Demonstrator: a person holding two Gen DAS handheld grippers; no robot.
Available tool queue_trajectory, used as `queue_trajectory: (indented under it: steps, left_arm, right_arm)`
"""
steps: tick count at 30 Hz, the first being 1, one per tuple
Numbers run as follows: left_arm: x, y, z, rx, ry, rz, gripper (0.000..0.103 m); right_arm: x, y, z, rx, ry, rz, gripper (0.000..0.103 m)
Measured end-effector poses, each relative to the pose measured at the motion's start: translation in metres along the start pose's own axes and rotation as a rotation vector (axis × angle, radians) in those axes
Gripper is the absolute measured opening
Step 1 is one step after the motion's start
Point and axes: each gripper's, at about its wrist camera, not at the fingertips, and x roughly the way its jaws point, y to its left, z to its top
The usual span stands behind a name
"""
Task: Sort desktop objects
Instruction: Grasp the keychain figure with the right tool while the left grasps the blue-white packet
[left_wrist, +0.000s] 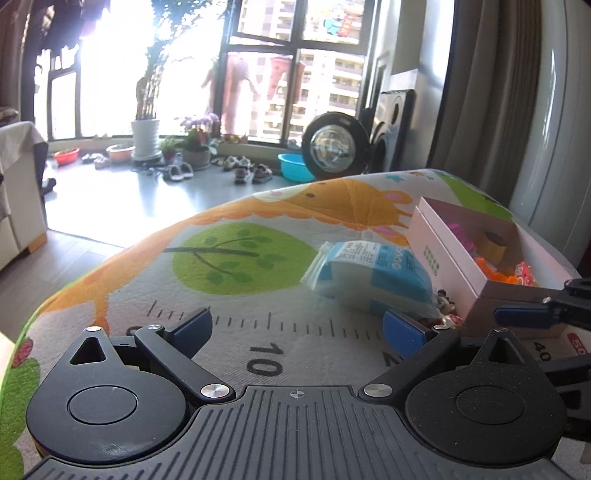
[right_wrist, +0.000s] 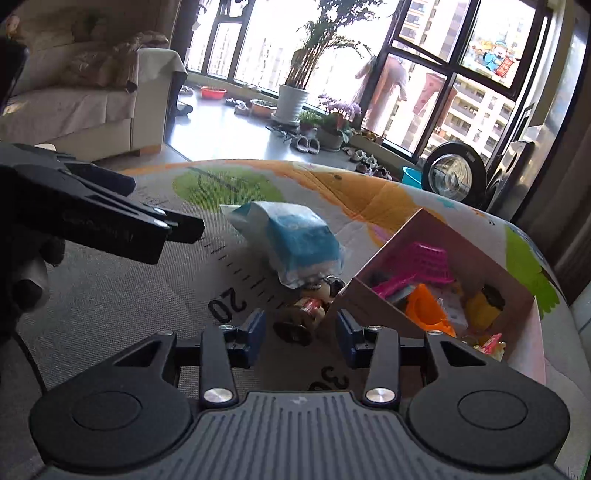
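Both grippers hover low over a cartoon-printed play mat (left_wrist: 236, 254) with a ruler scale along it.

The left gripper (left_wrist: 297, 328) has its blue-padded jaws spread wide with nothing between them; bare mat and the printed "10" show in the gap. From its camera, a blue-and-white plastic packet (left_wrist: 369, 273) lies at about 1 o'clock, just past the right fingertip. An open pink cardboard box (left_wrist: 450, 254) sits at 2 o'clock, beside the packet, and the right gripper's blue finger reaches in from the 3 o'clock edge.

The right gripper (right_wrist: 300, 334) is also open, at a moderate width, empty. A small doll figurine (right_wrist: 312, 308) lies on the mat at 12 o'clock, just ahead of and between the fingertips, not touched by either pad. Its head lies against the near end of the packet (right_wrist: 295, 236) and close to the corner of the box (right_wrist: 373, 299). Inside the box, at 1 to 2 o'clock, lie a pink toy basket (right_wrist: 430, 260), an orange plastic piece (right_wrist: 428, 308) and a yellow jar with a dark lid (right_wrist: 485, 304). The left gripper (right_wrist: 184, 227) appears at 10 o'clock.
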Motion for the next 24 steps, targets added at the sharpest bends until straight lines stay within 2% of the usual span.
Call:
queue_trajectory:
  steps: [7, 8, 9, 10, 15, 21, 22, 24]
  left_arm:
    - [0.002, -0.009, -0.003, 0.042, 0.031, 0.01, 0.102]
    - [0.002, -0.01, -0.003, 0.047, 0.033, 0.011, 0.102]
    - [0.002, -0.011, -0.003, 0.052, 0.035, 0.012, 0.102]
    - [0.002, -0.012, -0.003, 0.058, 0.036, 0.013, 0.102]
    - [0.003, -0.019, 0.0, 0.064, 0.054, 0.001, 0.102]
    - [0.017, -0.037, 0.013, 0.023, 0.112, -0.091, 0.102]
    - [0.021, -0.042, 0.018, 0.017, 0.115, -0.105, 0.102]
    - [0.032, -0.053, 0.028, -0.007, 0.118, -0.118, 0.102]
  right_arm:
    - [0.033, 0.008, 0.003, 0.065, 0.027, -0.044, 0.041]
    - [0.032, 0.007, 0.003, 0.077, 0.027, -0.036, 0.032]
    - [0.03, 0.005, 0.002, 0.087, 0.026, -0.026, 0.032]
    - [0.026, 0.005, -0.002, 0.098, 0.022, -0.009, 0.029]
    - [-0.01, -0.017, -0.023, 0.131, -0.001, 0.057, 0.028]
    - [-0.047, -0.051, -0.067, 0.2, 0.016, -0.011, 0.029]
    - [-0.051, -0.057, -0.074, 0.221, 0.012, -0.015, 0.029]
    - [-0.057, -0.065, -0.086, 0.262, -0.004, -0.032, 0.041]
